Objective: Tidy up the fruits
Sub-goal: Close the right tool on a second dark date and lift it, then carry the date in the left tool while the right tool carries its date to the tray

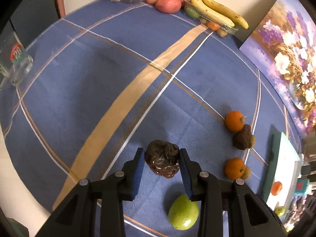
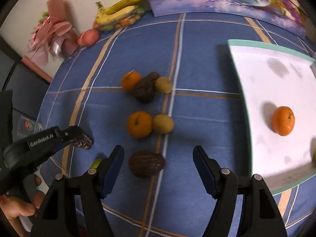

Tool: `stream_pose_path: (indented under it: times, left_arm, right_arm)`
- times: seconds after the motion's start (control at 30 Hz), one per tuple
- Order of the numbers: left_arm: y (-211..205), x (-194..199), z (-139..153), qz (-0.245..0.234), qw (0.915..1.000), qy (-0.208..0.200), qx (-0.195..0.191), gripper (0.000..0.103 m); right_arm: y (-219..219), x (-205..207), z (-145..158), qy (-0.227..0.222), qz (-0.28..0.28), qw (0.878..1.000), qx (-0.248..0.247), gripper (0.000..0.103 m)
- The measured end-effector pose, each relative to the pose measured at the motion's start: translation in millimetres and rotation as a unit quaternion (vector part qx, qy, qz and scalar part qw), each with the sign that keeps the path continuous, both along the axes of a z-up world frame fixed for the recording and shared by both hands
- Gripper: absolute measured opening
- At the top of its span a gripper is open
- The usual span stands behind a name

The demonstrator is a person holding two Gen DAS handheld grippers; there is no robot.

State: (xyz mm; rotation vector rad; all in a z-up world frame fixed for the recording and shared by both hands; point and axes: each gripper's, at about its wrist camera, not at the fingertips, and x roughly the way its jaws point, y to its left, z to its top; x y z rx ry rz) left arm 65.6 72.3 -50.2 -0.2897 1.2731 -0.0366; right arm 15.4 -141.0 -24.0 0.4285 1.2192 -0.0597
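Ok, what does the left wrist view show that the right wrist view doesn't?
Only the left wrist view shows the left gripper shut on a wrinkled dark fruit head-on, and the whole green fruit below it.

Only the right wrist view shows the open right gripper over another dark fruit, and most of the white tray.

Both show the two loose oranges, the orange on the tray, the bananas and the blue tablecloth.

Right claw open above dark fruit on table, left claw gripping another, orange on white tray
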Motion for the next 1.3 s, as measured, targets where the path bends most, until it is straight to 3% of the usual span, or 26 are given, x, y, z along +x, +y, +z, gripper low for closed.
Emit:
stream_pose_path:
  times: [0.17,0.43,0.53,0.63,0.77,0.97,1.3]
  left_arm:
    - [1.0,-4.8,3.3,0.003,0.9999,-0.005,-0.013,0.037]
    - [-1.6,-5.1,0.8,0.001,0.9998,0.005,-0.018,0.037]
    - [-1.3,-3.6,0.1,0.001,0.9998,0.005,-0.018,0.037]
    - [-1.3,-3.3,0.5,0.0,0.9998,0.004,-0.019,0.037]
    - [0.9,-4.0,0.5,0.0,0.9997,0.001,-0.025,0.037]
    - [-3.2,-6.9,10.6,-0.008,0.9994,-0.017,-0.029,0.037]
    - [-32.3,-14.0,30.2,-0.058,0.9961,-0.05,-0.043,0.037]
  right_arm:
    - [12.6,4.1,-4.0,0.01,0.018,1.0,-0.001,0.067]
    - [34.7,10.9,-24.6,0.048,0.053,0.997,-0.032,0.066]
    - [35.6,11.1,-27.0,0.051,0.057,0.996,-0.046,0.06]
    - [34.5,10.1,-26.7,0.047,0.056,0.997,-0.039,0.048]
    - [31.9,9.8,-24.7,0.041,0.059,0.997,-0.032,0.048]
    - [16.9,-0.7,4.2,-0.008,0.02,0.999,-0.035,0.048]
    - [-37.0,-23.3,37.3,-0.052,-0.101,0.991,-0.065,0.048]
